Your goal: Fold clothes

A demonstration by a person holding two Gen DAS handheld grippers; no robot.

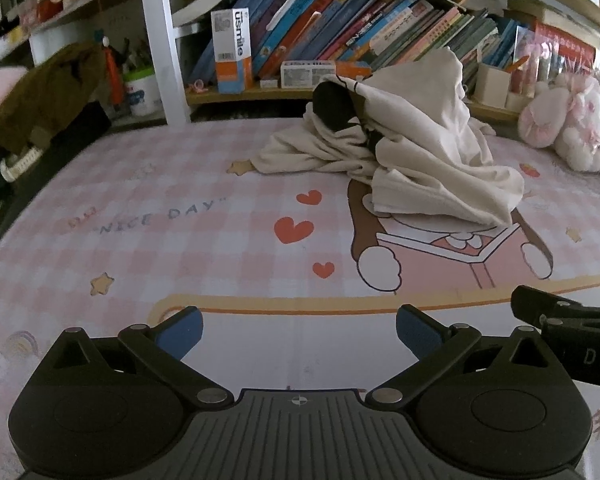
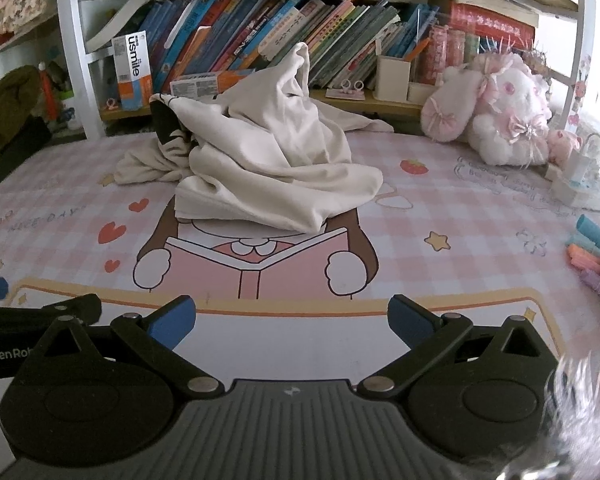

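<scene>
The left gripper [image 1: 299, 330] has a matte black body with a ribbed grey plate at its centre bearing a small crosshair mark. Two round black hubs flank the plate, and black link arms with silver rivets run out to blue finger pads [image 1: 180, 330]. The right gripper [image 2: 291, 320] is built the same way, with blue pads [image 2: 172, 320] and silver rivets. White lettering reading "GenRob", cut off, shows on the neighbouring black body.
</scene>
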